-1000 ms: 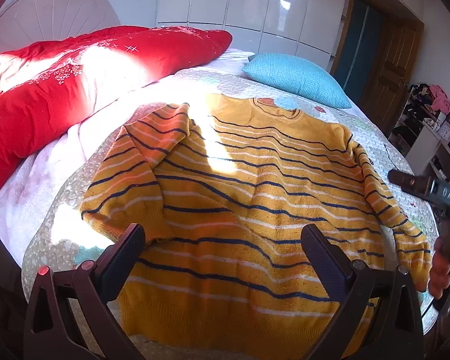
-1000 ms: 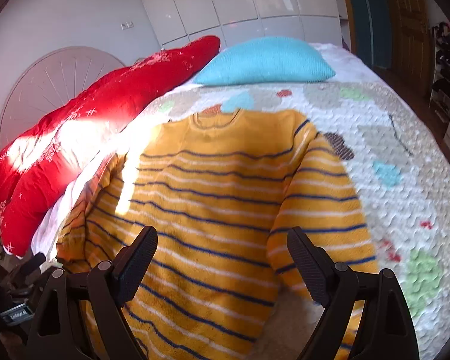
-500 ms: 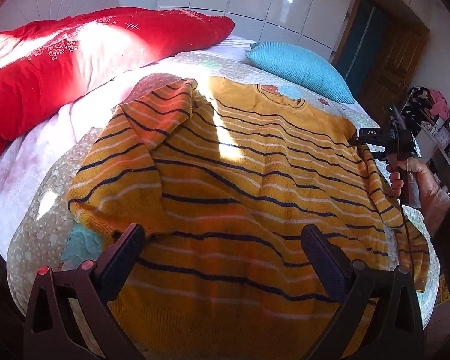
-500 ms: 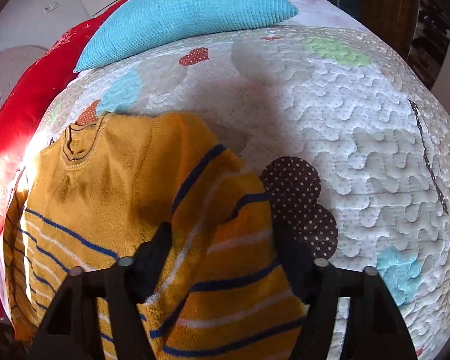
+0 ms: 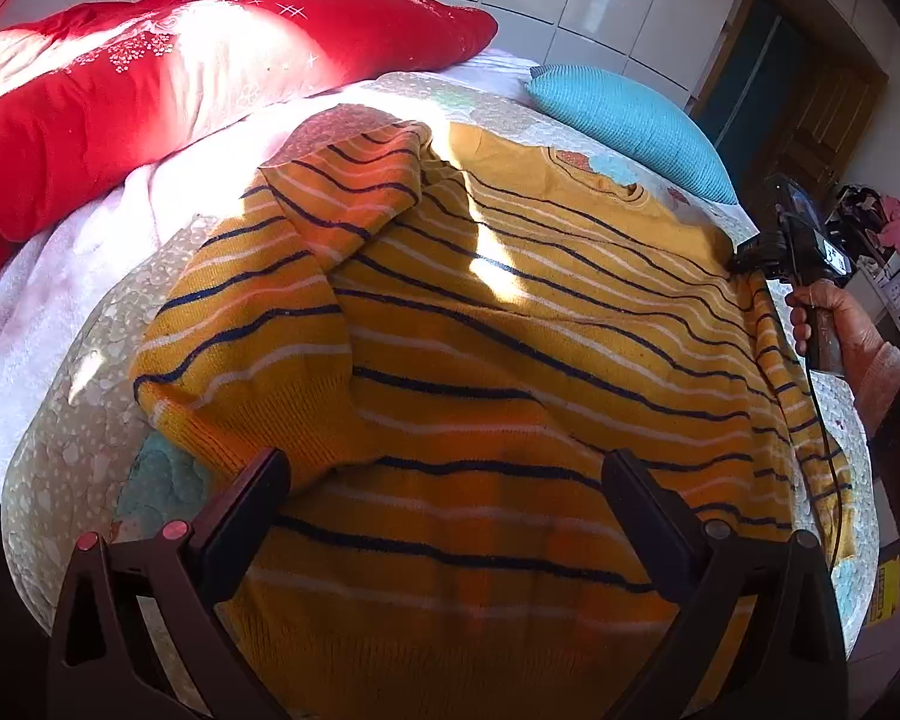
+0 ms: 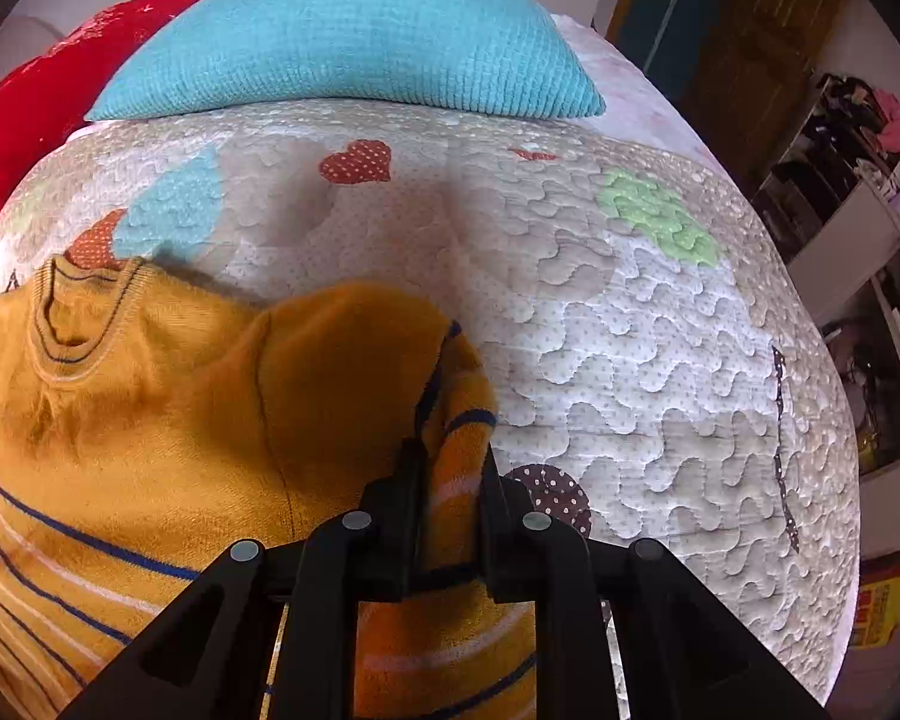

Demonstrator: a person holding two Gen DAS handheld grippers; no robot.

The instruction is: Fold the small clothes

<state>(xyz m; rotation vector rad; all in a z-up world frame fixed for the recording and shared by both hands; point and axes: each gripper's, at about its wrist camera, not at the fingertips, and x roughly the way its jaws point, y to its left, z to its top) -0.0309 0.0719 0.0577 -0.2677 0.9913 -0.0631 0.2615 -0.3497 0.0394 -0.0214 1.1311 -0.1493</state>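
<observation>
A yellow sweater [image 5: 480, 360] with navy and white stripes lies flat on the quilted bed, its left sleeve [image 5: 306, 276] folded in over the body. My left gripper [image 5: 444, 498] is open and empty, low over the sweater's hem. My right gripper [image 6: 450, 468] is shut on the sweater's right shoulder [image 6: 456, 420], where sleeve meets body, near the collar [image 6: 78, 324]. In the left wrist view the right gripper [image 5: 750, 258] shows at the sweater's far right edge, held by a hand.
A turquoise pillow [image 6: 342, 42] lies at the head of the bed, a red duvet [image 5: 150, 84] along the left side. The patterned quilt [image 6: 660, 360] lies to the right of the sweater. Shelves with clutter [image 6: 858, 180] stand beyond the bed's right edge.
My right gripper has moved in to the sweater's right shoulder and shut on it. My left gripper has drifted slightly forward over the hem and stays open.
</observation>
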